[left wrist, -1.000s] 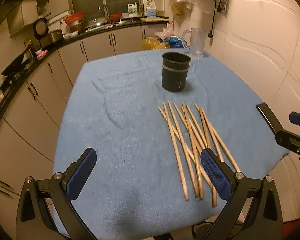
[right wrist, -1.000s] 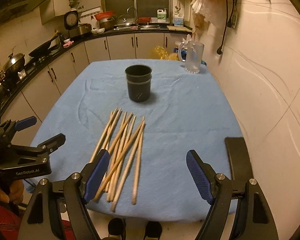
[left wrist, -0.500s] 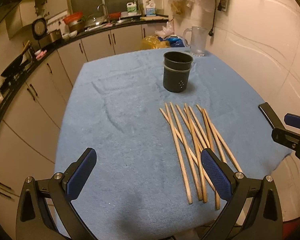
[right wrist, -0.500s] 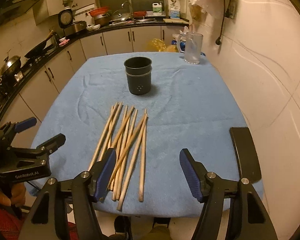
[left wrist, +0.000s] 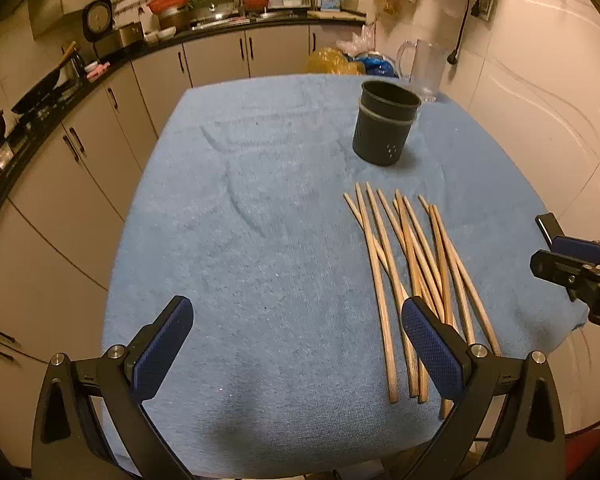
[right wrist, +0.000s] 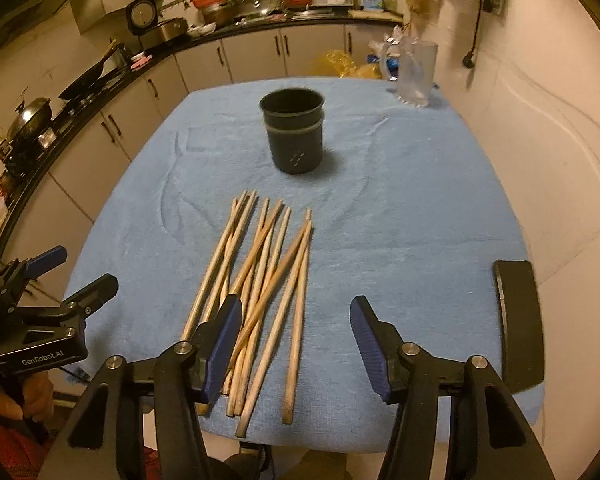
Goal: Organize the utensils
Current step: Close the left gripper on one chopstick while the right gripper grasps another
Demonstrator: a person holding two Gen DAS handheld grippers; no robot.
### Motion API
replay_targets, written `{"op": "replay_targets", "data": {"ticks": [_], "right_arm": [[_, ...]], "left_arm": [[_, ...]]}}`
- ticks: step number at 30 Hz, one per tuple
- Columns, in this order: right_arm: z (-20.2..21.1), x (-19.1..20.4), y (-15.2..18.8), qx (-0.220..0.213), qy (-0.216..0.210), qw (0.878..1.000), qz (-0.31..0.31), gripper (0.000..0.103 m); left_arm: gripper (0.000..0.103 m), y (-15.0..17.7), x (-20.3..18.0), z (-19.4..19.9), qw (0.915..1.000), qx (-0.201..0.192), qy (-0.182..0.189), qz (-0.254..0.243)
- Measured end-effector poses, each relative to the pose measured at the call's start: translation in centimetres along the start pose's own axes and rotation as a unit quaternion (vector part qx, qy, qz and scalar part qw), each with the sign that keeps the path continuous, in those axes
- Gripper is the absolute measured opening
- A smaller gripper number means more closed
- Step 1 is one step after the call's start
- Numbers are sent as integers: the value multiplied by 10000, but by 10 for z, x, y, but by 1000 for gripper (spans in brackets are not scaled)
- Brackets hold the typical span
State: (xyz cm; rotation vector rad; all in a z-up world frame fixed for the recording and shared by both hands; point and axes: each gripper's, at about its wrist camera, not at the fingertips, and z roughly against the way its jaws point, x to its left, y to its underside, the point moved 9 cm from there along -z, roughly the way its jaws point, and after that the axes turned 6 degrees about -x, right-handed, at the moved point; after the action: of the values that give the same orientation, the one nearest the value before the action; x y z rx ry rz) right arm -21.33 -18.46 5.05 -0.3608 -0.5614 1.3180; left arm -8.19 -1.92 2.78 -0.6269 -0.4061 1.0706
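Note:
Several wooden chopsticks lie loosely fanned on the blue towel-covered table. A dark round utensil cup stands upright behind them, nothing in it that I can see. My left gripper hangs open above the near table edge, its right finger over the chopsticks' near ends. My right gripper hovers over the near ends of the chopsticks with its jaws closing; some chopsticks lie below the gap, not pinched. Each gripper shows at the edge of the other's view.
A clear glass jug stands at the table's far right corner, by plastic bags. A dark flat object lies at the right table edge. Kitchen counters with pans run along the left and back. A wall stands close on the right.
The right gripper's jaws have narrowed and it has shifted right, so the chopsticks now lie under its gap. The left gripper has crept forward and lower over the table edge.

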Motion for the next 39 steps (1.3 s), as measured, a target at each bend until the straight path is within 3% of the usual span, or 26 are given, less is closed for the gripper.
{"op": "replay_targets", "data": {"ticks": [2, 5, 7, 11, 17, 18, 26, 30, 39], "right_arm": [[-1, -7, 5, 146, -44, 9998, -148, 53], [-27, 14, 1, 236, -5, 9984, -505, 47], [-51, 4, -7, 379, -35, 9966, -726, 43], [-62, -11, -3, 642, -87, 9928, -1007, 35], [-106, -14, -12, 1067, -230, 9891, -991, 34], [-114, -14, -13, 1148, -233, 9885, -960, 33], [-172, -24, -23, 1619, -241, 9831, -819, 23], [-192, -30, -27, 1701, -128, 9825, -746, 23], [-223, -44, -55, 1713, 148, 9835, -562, 19]], "left_arm": [[103, 1, -1, -8, 9999, 141, 41, 7], [103, 1, -1, -18, 9994, 326, 107, 71], [101, -1, -2, -26, 9989, 433, 158, 96], [89, -4, -7, -40, 9973, 652, 330, 79], [54, -1, -19, -67, 9893, 1245, 751, 111], [52, -1, -21, -70, 9880, 1302, 813, 153], [49, 0, -47, -93, 9797, 1598, 1213, 37], [43, 6, -56, -107, 9782, 1733, 1137, -109], [41, -1, -63, -126, 9809, 1738, 827, -283]]}}
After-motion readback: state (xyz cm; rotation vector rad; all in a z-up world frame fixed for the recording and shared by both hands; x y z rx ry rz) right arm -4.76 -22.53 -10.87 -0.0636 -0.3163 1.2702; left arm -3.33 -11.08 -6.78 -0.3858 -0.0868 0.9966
